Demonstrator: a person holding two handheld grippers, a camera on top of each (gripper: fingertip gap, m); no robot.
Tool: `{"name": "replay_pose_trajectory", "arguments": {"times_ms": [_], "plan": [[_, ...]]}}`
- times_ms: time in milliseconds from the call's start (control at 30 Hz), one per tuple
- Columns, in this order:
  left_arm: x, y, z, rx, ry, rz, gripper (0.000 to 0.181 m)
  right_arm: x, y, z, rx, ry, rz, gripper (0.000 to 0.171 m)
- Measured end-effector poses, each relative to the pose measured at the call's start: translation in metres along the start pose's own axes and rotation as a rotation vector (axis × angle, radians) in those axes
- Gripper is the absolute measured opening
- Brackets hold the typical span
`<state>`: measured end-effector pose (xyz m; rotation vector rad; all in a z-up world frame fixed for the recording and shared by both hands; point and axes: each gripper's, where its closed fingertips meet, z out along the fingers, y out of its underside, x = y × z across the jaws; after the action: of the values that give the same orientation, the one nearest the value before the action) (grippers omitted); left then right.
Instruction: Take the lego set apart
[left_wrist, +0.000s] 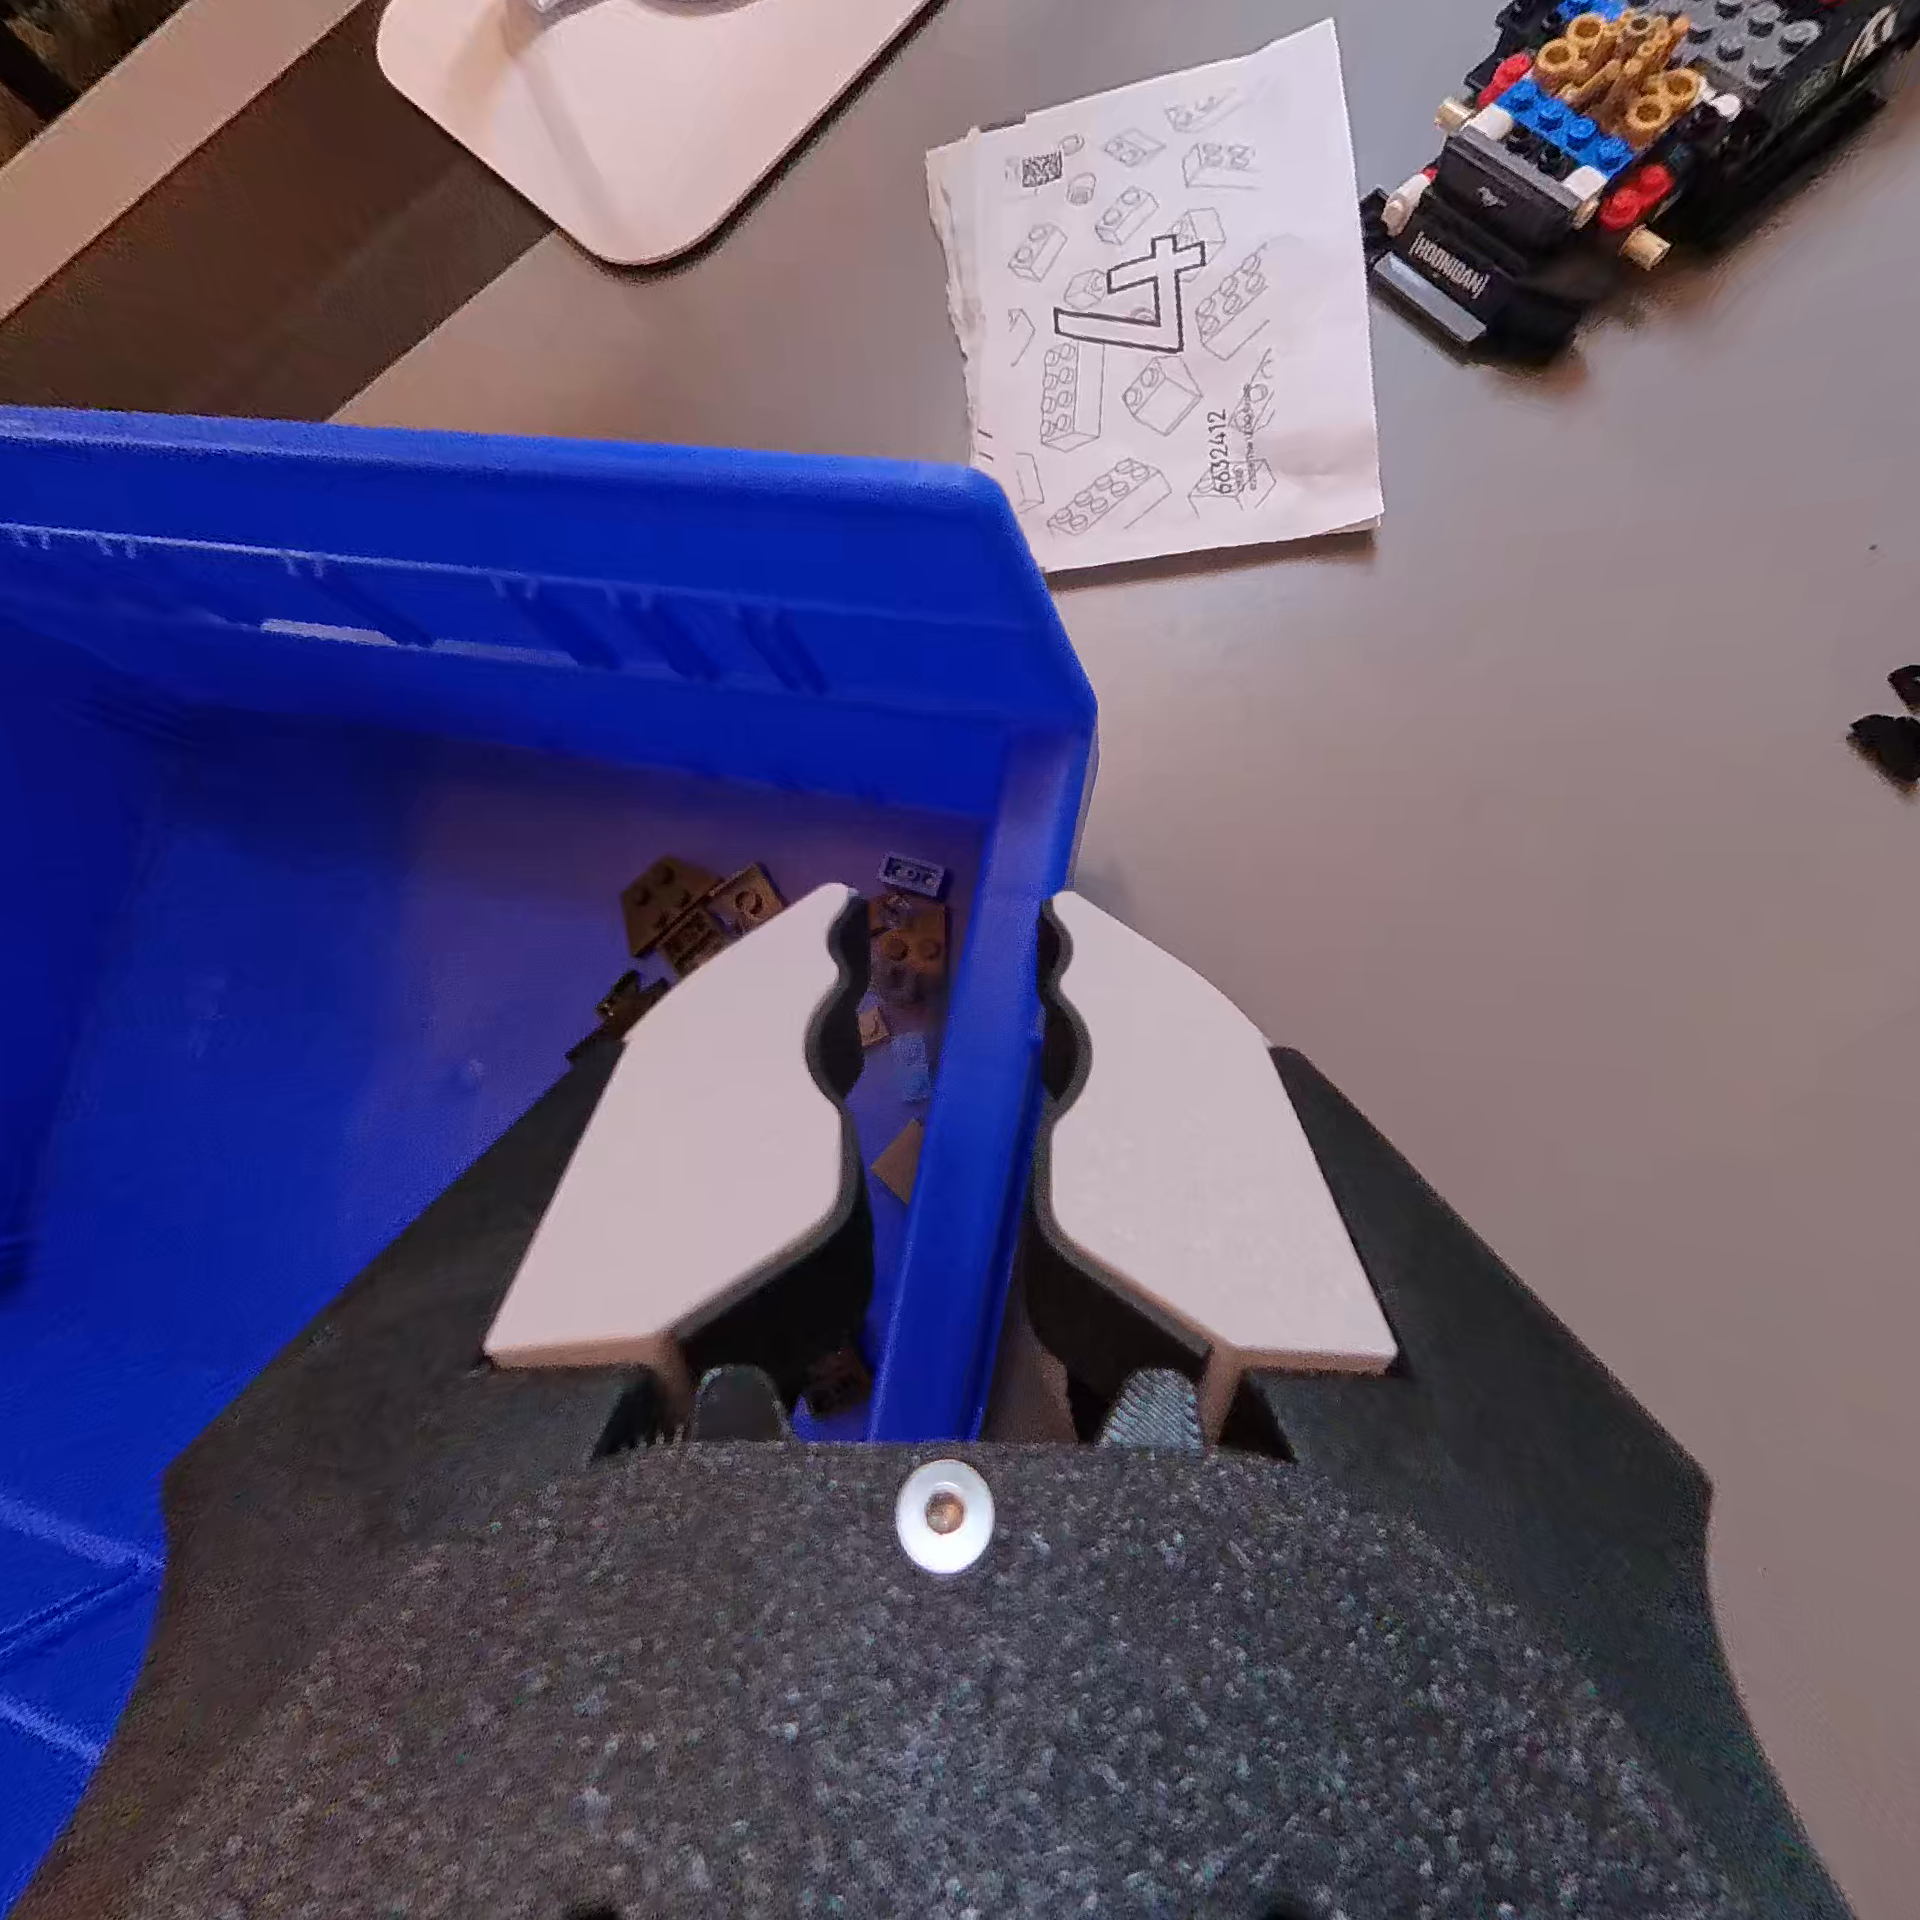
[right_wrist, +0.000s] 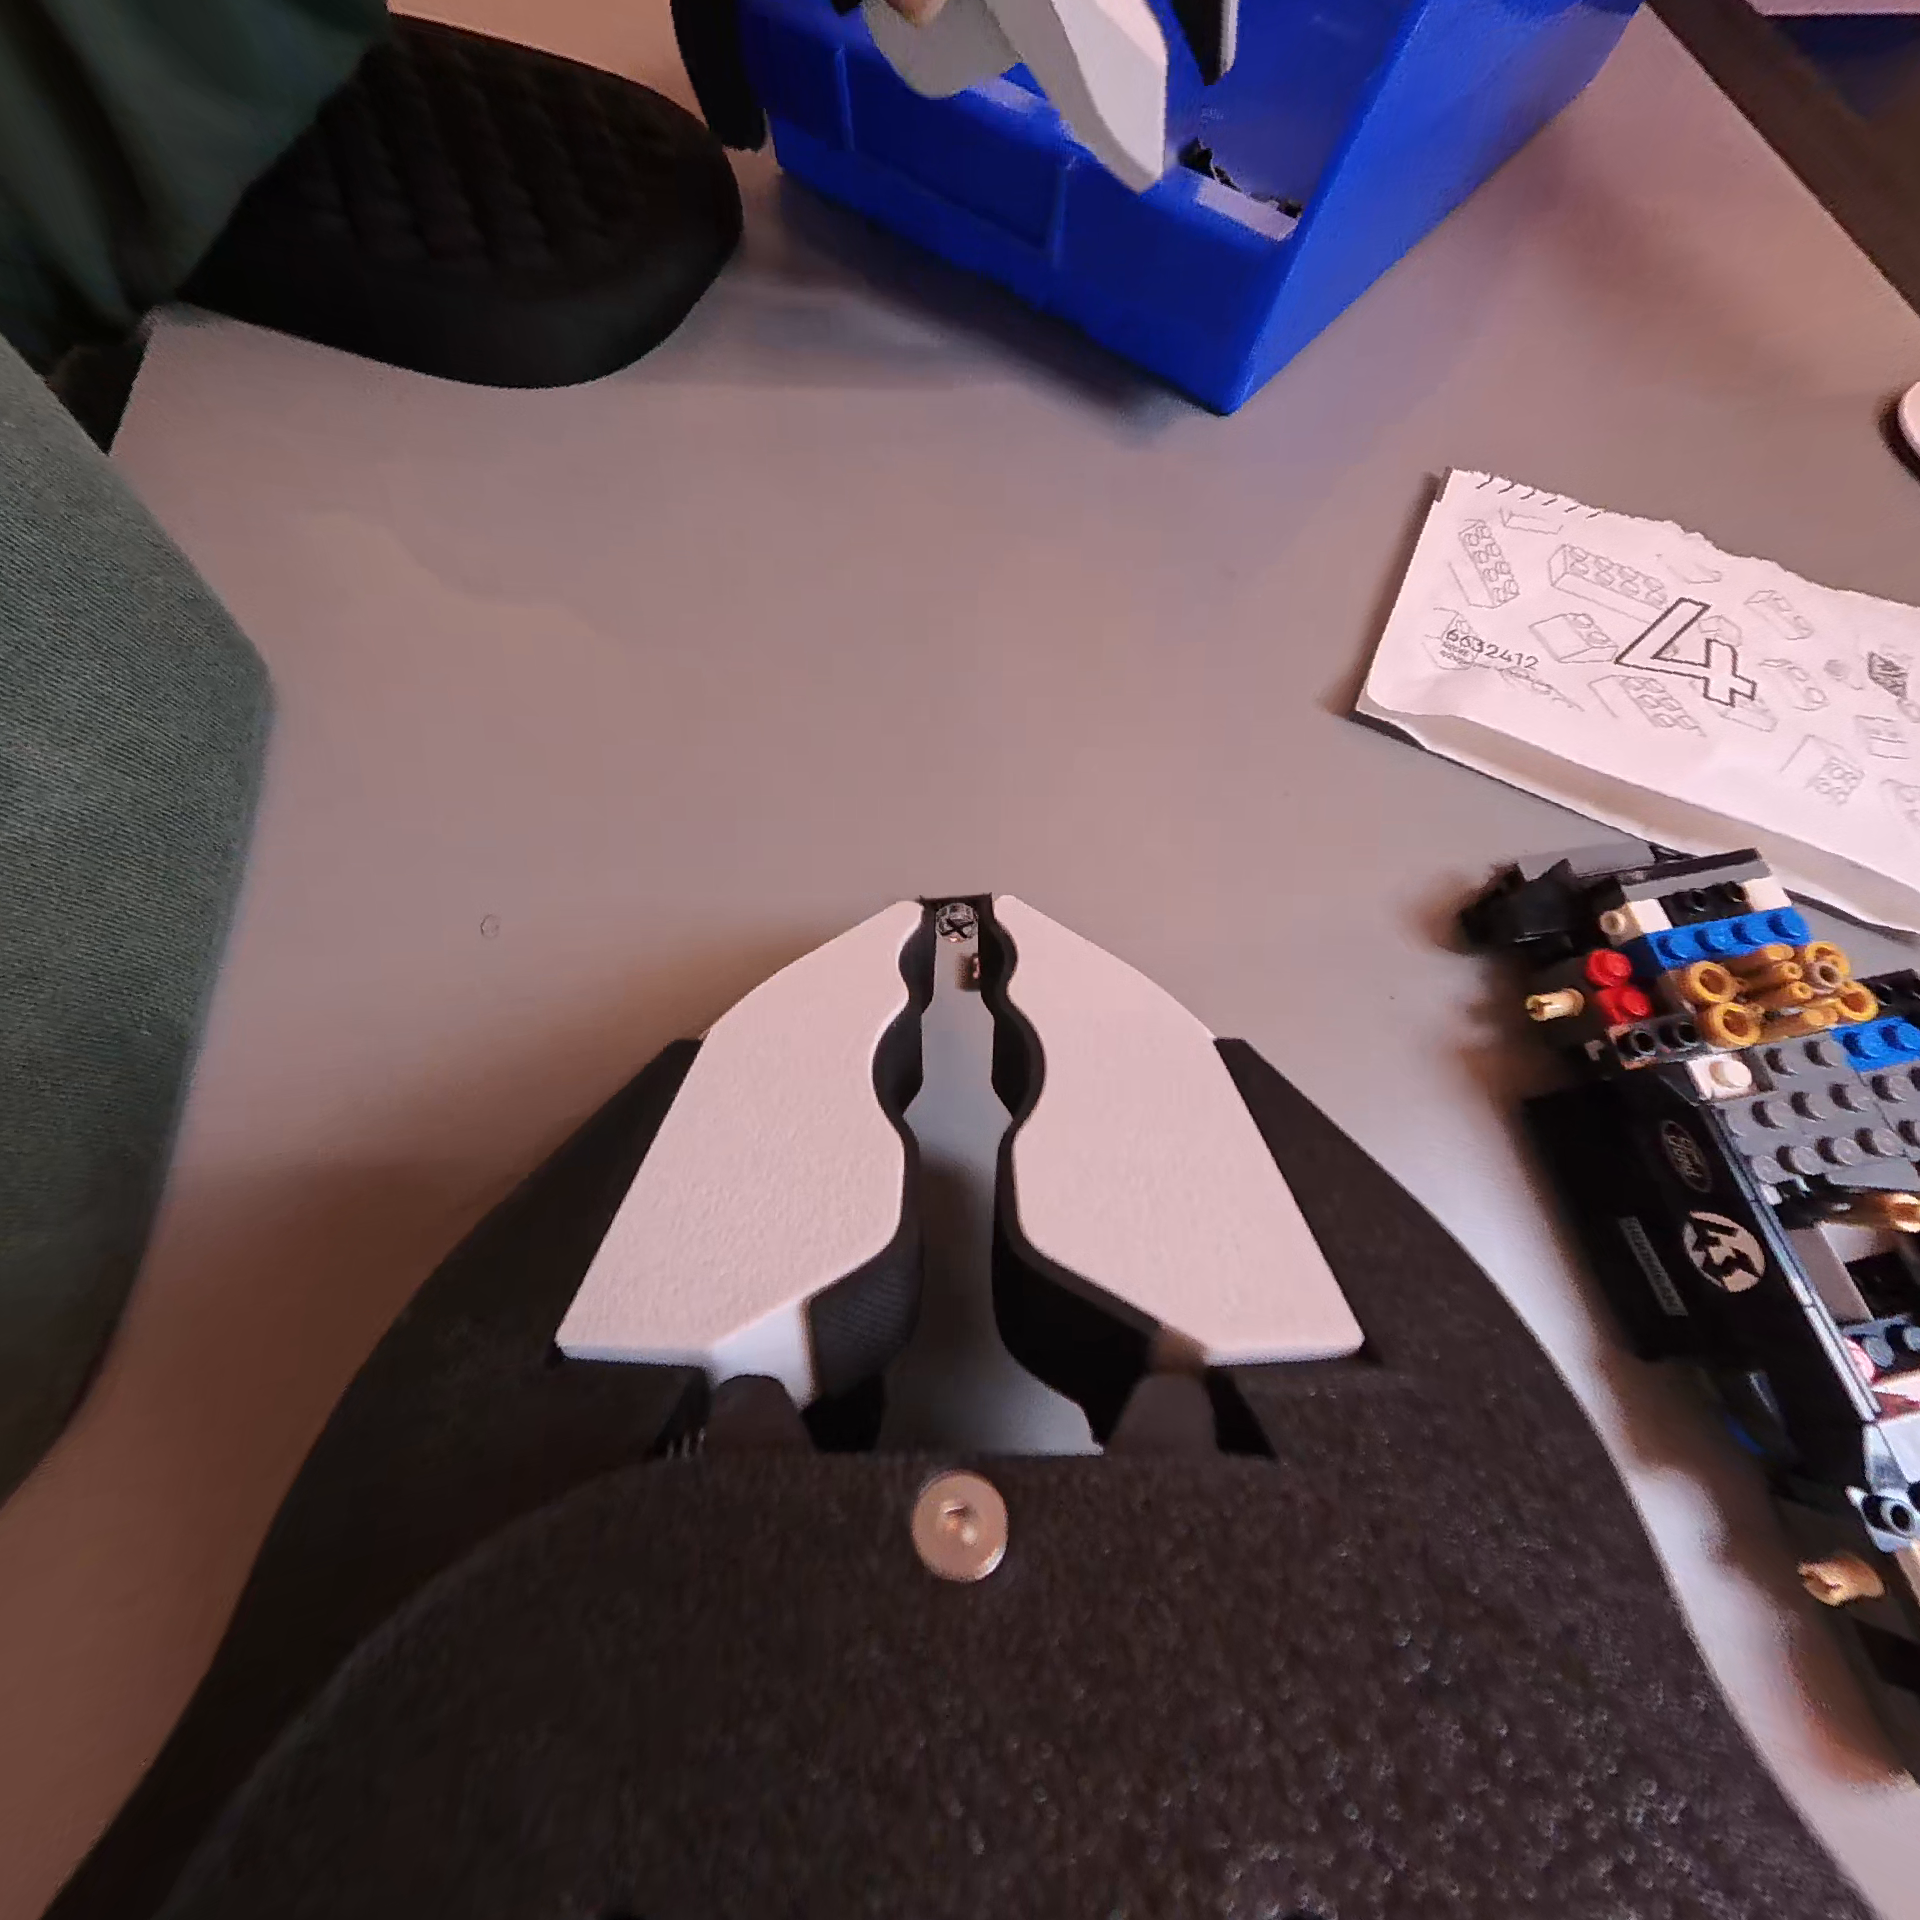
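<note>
The right gripper (right_wrist: 957, 925) pinches a tiny piece (right_wrist: 954, 922) at its tips. The left gripper (left_wrist: 943, 935) straddles the bin (left_wrist: 997, 1039) wall, one finger inside and the other touching its outer face. The rigid, light car (right_wrist: 1714, 1091) sits at three o'clock; I'd grip its protruding pegs.

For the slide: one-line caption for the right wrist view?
Right tongs pinch a small pin-like piece above the grey table, half-stripped lego car at right, blue bin ahead.
</note>
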<state>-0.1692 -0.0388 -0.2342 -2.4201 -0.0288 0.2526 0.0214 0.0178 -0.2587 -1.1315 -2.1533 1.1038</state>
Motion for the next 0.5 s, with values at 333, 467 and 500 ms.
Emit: {"name": "replay_pose_trajectory", "arguments": {"times_ms": [333, 467, 500], "plan": [[0.123, -0.053, -0.033, 0.314, 0.764, -0.137, 0.023, 0.001, -0.049, -0.02, 0.271, 0.075, -0.042, 0.008], [0.168, -0.064, -0.037, 0.287, 1.129, -0.399, 0.021, -0.008, -0.065, -0.026, 0.342, 0.121, -0.131, 0.008], [0.174, -0.066, -0.038, 0.274, 1.194, -0.463, 0.02, -0.009, -0.067, -0.028, 0.354, 0.131, -0.147, 0.008]]}}
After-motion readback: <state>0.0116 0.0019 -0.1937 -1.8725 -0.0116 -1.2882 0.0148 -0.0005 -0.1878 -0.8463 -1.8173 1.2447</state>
